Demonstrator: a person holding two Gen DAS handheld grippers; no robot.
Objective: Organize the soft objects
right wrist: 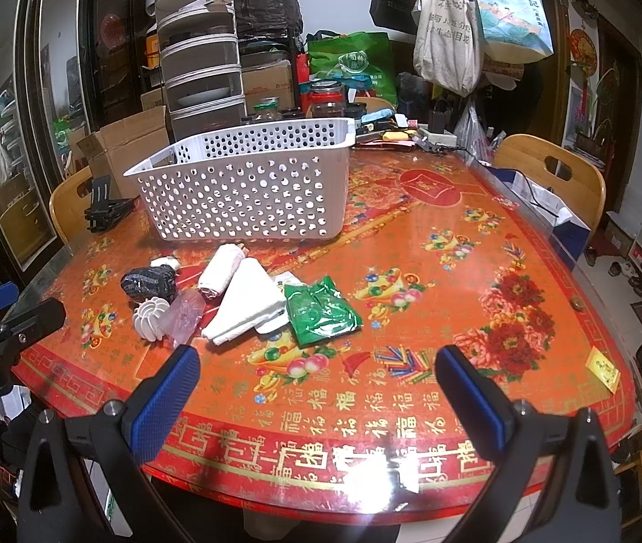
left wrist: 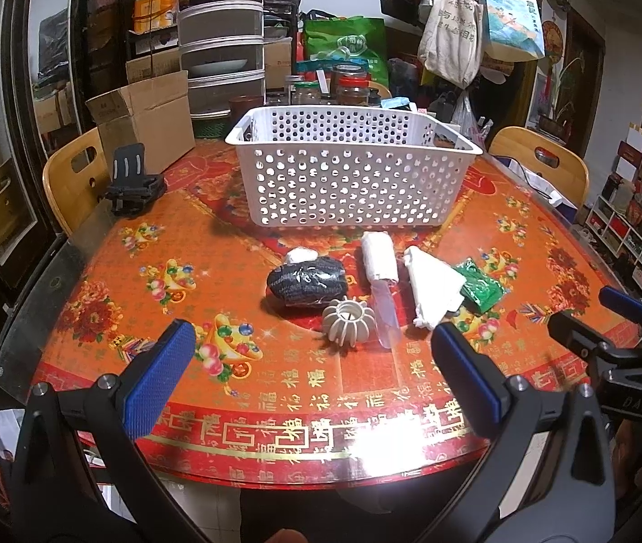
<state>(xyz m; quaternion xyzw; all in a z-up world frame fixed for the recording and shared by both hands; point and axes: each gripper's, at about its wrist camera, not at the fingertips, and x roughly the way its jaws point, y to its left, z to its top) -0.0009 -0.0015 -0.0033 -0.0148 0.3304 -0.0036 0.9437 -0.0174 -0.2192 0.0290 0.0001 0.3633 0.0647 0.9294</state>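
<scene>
A white perforated basket (left wrist: 348, 176) (right wrist: 244, 194) stands on the red patterned table. In front of it lie a black knitted bundle (left wrist: 307, 283) (right wrist: 149, 283), a rolled white cloth (left wrist: 379, 257) (right wrist: 223, 267), a folded white cloth (left wrist: 431, 287) (right wrist: 248, 303), a green packet (left wrist: 479, 287) (right wrist: 321, 310), a white ribbed ring (left wrist: 348, 319) (right wrist: 151, 316) and a clear pink piece (left wrist: 386, 312) (right wrist: 183, 314). My left gripper (left wrist: 311, 362) is open and empty, near the table's front edge. My right gripper (right wrist: 316, 384) is open and empty, to the right of the pile.
A cardboard box (left wrist: 144, 122) and a black clamp stand (left wrist: 133, 185) sit at the back left. Jars (left wrist: 348, 86) and clutter line the far edge. Wooden chairs (left wrist: 542, 163) (left wrist: 74, 176) flank the table. A yellow slip (right wrist: 601, 369) lies at the right edge.
</scene>
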